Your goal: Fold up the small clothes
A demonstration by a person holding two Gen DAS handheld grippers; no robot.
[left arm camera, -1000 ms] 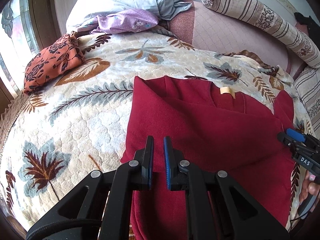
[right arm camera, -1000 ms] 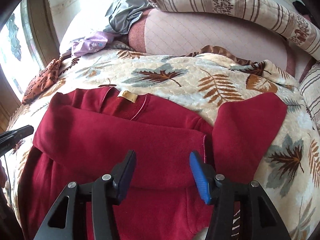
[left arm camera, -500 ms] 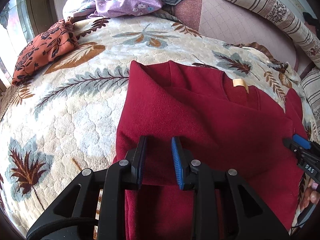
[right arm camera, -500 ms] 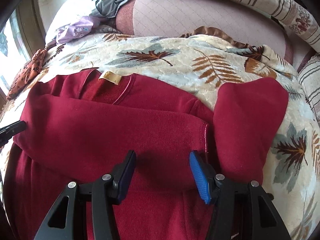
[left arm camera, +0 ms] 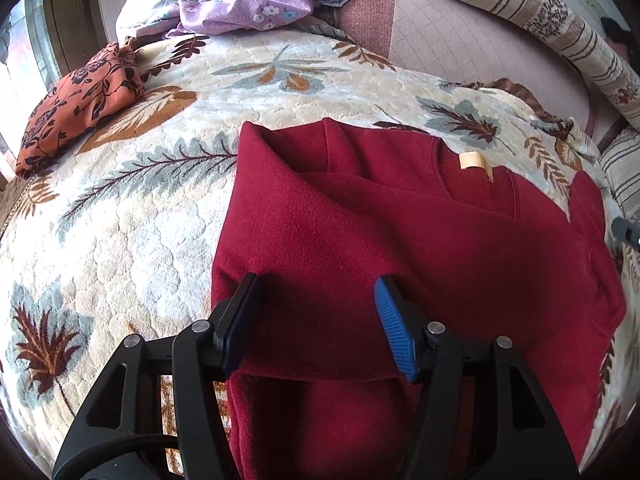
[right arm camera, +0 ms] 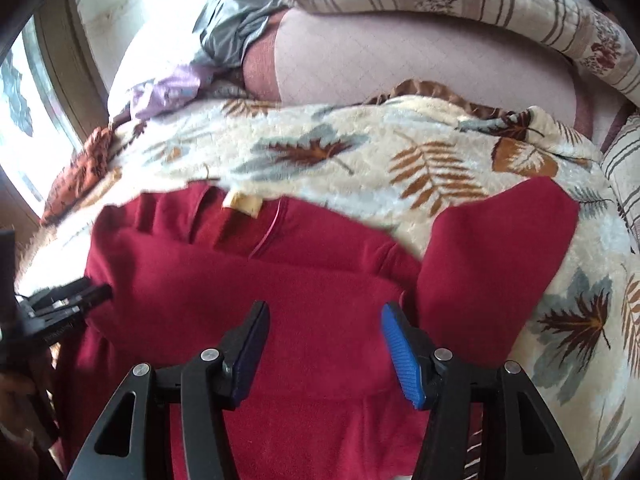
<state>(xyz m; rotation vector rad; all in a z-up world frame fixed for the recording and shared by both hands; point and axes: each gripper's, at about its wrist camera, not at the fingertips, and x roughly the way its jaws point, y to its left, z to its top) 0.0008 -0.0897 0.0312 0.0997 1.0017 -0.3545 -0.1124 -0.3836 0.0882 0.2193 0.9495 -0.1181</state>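
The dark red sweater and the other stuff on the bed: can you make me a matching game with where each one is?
Things:
1. dark red sweater
2. orange flowered cloth
3. purple flowered cloth
4. small tan neck label

Places:
A. far end of the leaf-patterned blanket
B. inside the collar
C. under both grippers
D. left edge, near the window

Pairs: 1-C, 2-D, 3-A, 4-B

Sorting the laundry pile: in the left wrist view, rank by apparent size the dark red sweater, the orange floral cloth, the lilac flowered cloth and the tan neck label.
1. Dark red sweater
2-3. Orange floral cloth and lilac flowered cloth: alike, unsure
4. Tan neck label
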